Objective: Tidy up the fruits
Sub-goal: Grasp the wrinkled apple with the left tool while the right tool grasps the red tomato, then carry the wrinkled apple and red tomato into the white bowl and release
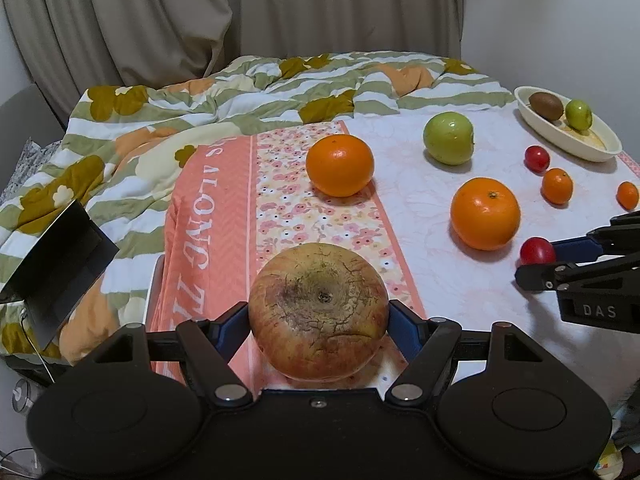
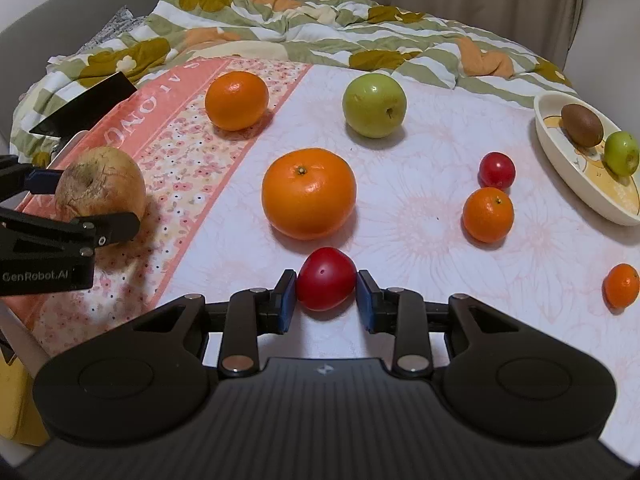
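So the left gripper (image 1: 318,316) has its blue pads clamped on one big russeted, brownish-red apple (image 1: 318,312), sitting over the pink floral strip of the bedsheet (image 1: 280,200). The right gripper (image 2: 326,294) brackets one small red tomato-like fruit (image 2: 326,278); the left pad touches it, the right pad looks just beside it, so I can't tell if it's actually gripped. Loose on the white sheet: two large oranges (image 2: 309,194) (image 2: 236,100), two small oranges (image 2: 488,215) (image 2: 621,285), one big green apple (image 2: 374,105), and a second small red fruit (image 2: 497,170). The cream oval dish (image 2: 560,160) at far right holds one brown kiwi (image 2: 582,125) and one small green apple (image 2: 621,153).
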`<move>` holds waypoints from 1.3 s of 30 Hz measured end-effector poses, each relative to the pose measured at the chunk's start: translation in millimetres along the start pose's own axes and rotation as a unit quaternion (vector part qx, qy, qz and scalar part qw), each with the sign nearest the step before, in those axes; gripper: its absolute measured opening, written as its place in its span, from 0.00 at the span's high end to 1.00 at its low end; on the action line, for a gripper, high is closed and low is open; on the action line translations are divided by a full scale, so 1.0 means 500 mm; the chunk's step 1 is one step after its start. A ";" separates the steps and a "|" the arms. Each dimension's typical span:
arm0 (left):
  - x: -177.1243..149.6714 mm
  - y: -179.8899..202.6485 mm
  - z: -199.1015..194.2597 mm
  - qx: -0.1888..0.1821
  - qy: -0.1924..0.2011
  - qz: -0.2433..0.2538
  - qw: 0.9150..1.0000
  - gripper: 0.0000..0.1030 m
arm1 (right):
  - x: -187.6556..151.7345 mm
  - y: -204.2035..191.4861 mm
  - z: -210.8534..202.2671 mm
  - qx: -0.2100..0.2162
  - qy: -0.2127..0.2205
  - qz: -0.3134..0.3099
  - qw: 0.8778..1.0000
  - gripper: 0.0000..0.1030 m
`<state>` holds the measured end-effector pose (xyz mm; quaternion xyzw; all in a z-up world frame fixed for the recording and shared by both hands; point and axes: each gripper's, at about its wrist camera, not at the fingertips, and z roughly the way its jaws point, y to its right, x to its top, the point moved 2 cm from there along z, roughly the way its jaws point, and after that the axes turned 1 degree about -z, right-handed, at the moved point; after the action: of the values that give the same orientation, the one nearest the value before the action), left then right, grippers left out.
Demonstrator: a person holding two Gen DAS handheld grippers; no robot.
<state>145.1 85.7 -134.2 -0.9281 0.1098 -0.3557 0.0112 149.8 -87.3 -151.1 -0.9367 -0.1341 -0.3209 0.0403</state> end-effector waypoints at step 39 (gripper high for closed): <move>0.287 0.399 -0.153 -0.062 0.130 -0.016 0.989 0.25 | 0.076 0.466 -0.305 -0.039 0.107 0.034 0.993 0.54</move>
<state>159.1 -135.1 -2.6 -0.8745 0.1168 -0.4660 -0.0666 152.9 -327.1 -4.6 -0.9018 -0.0846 -0.4228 0.0289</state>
